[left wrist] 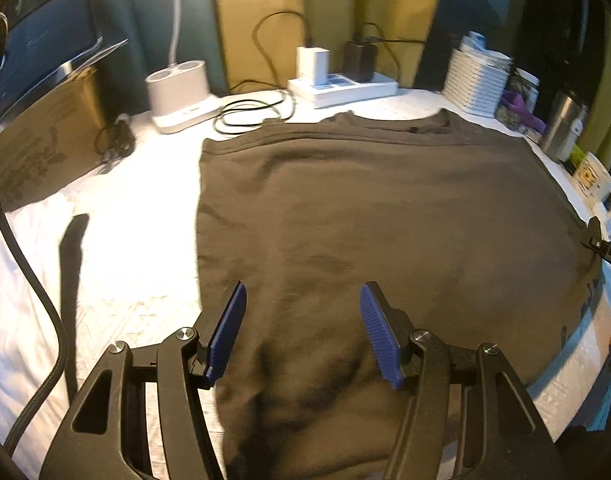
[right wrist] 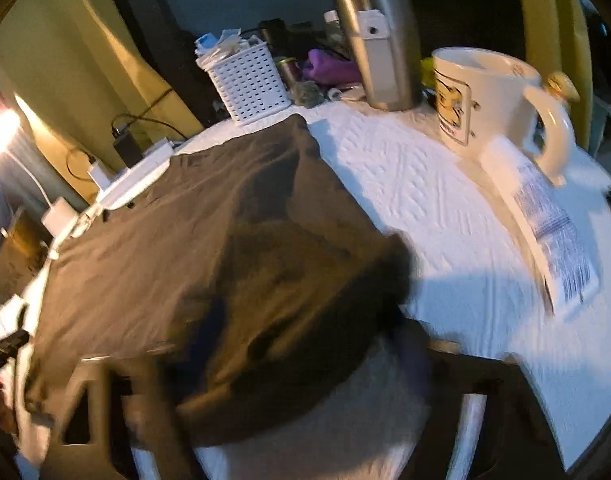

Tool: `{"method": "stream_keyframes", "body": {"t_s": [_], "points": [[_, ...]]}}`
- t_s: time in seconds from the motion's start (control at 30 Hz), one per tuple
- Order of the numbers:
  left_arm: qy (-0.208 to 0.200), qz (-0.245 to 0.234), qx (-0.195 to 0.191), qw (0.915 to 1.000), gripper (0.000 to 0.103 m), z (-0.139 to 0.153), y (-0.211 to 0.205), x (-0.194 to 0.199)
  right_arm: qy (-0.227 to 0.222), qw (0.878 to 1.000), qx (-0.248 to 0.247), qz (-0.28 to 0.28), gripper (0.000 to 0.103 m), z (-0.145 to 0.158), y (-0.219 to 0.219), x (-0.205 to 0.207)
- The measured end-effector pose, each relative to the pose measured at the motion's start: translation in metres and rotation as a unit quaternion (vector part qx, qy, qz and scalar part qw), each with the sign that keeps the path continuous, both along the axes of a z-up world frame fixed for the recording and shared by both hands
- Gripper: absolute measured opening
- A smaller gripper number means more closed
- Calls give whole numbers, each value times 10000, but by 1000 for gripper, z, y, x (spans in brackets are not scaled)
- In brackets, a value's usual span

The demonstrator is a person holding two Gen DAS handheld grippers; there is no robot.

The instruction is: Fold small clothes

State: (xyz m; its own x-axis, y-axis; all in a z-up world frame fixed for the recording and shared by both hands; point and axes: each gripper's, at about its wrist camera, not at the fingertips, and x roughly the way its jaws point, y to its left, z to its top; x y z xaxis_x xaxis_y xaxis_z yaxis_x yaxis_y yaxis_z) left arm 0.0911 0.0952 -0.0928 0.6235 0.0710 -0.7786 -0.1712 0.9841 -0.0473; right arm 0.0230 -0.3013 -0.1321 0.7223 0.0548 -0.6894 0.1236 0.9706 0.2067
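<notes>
A dark olive-brown garment (left wrist: 365, 220) lies spread flat on the white table cover (left wrist: 117, 240), its collar at the far side. My left gripper (left wrist: 303, 328) is open above the garment's near edge, its blue pads (left wrist: 229, 328) wide apart with cloth below them. In the right wrist view the same garment (right wrist: 209, 240) is motion-blurred. My right gripper (right wrist: 301, 344) sits at the garment's corner; its fingers are smeared and draped by cloth, so I cannot tell how they stand. Its tip also shows in the left wrist view (left wrist: 605, 248) at the garment's right edge.
At the back stand a white charging dock (left wrist: 177, 92), a power strip with plugs (left wrist: 341, 88) and loose cables (left wrist: 257, 112). A cardboard box (left wrist: 41, 148) is at left. At right are a white basket (right wrist: 249, 80), a steel tumbler (right wrist: 381, 44), a white mug (right wrist: 489, 104) and a printed slip (right wrist: 553, 236).
</notes>
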Motion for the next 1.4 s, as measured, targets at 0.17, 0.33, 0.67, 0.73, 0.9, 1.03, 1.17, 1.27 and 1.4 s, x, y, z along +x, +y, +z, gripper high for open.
{"method": "stream_keyframes", "body": {"t_s": [0.17,0.33,0.67,0.73,0.9,1.03,1.17,1.27,1.4], "points": [[24,144,-37,9999,60,-3,11,-2,-77,9994,133,323,23,6,-2,8],[-80,110,-72,9999,60,2,12,-3,-349,9982,161,453,20,28,6,7],[-426,293,-182,9985,60,13,34,-21,-916,9890,-146,1151,19,86,69,15],[-491,378,-215,9978,60,14,42,-27,-1013,9849,-224,1389,19,96,91,19],[-575,560,-280,9964,60,12,61,-42,-1134,9735,-326,1960,19,109,142,22],[-610,697,-317,9952,60,10,76,-55,-1143,9602,-371,2522,15,112,195,23],[-657,819,-348,9939,60,9,88,-67,-1060,9433,-434,3114,10,106,250,19],[-684,910,-361,9928,60,9,97,-77,-885,9299,-495,3535,10,91,290,14],[-705,993,-359,9919,60,9,104,-87,-696,9149,-453,3950,9,77,329,4]]}}
